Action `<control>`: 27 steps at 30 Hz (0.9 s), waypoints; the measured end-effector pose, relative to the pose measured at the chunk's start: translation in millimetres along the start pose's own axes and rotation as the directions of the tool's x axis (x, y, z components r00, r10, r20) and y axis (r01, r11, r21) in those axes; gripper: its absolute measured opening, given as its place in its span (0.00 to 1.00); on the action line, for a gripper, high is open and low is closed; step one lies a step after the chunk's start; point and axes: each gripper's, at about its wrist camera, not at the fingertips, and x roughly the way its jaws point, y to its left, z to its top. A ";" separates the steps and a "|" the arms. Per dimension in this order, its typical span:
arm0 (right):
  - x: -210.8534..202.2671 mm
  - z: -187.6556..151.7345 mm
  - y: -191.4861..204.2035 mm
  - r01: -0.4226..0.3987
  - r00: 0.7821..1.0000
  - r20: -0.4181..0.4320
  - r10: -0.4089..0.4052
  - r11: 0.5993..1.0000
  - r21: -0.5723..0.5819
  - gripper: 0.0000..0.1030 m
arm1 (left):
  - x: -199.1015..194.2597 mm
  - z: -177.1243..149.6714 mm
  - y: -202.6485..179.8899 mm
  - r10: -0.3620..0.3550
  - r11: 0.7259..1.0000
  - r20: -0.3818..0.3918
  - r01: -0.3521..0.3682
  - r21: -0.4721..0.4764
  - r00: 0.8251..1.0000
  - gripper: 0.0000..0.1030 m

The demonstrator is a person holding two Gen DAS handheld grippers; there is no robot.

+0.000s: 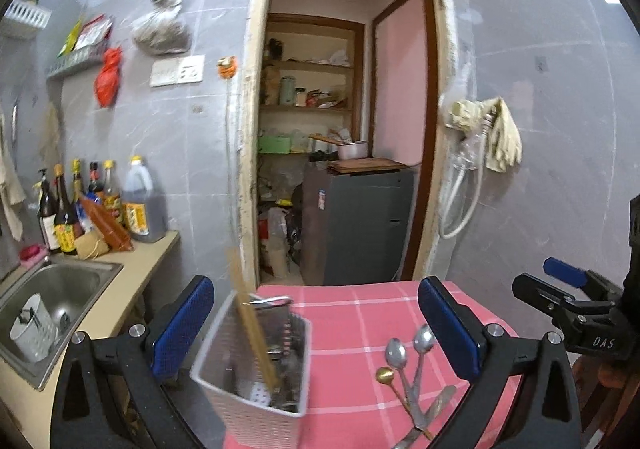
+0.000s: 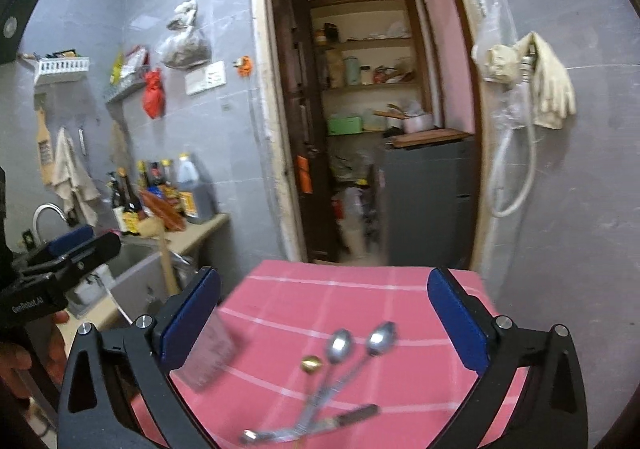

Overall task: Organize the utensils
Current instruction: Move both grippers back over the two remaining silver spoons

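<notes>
Now both grippers hang over the pink checked tablecloth (image 1: 352,329) with jaws spread wide and nothing between them: the left gripper (image 1: 316,325) and the right gripper (image 2: 324,317). A white perforated utensil holder (image 1: 248,381) stands on the cloth's left part, tilted in the fisheye view, with wooden chopsticks (image 1: 252,329) standing in it, their long axis running up and slightly leftward. To its right lie two steel spoons (image 1: 408,349) and a small gold spoon (image 1: 385,375), bowls pointing away toward the doorway (image 1: 344,109), handles crossing near the cloth's near edge. A knife (image 2: 352,415) lies across those handles, roughly sideways.
</notes>
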 end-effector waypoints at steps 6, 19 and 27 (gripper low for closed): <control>-9.2 -11.9 -45.9 0.039 0.998 -0.057 -0.037 0.999 0.032 0.99 | 8.3 -14.3 -38.9 -0.065 0.996 -0.036 0.067 0.058 0.997 1.00; 51.3 -71.8 -131.3 -0.032 0.966 -0.248 0.073 0.986 0.166 0.98 | 75.1 -60.4 -86.9 -0.133 0.990 -0.218 0.138 0.009 0.967 1.00; 113.6 -105.0 -144.8 -0.107 0.928 -0.327 0.176 0.970 0.217 0.74 | 147.0 -92.0 -89.8 -0.144 0.990 -0.326 0.132 -0.058 0.934 1.00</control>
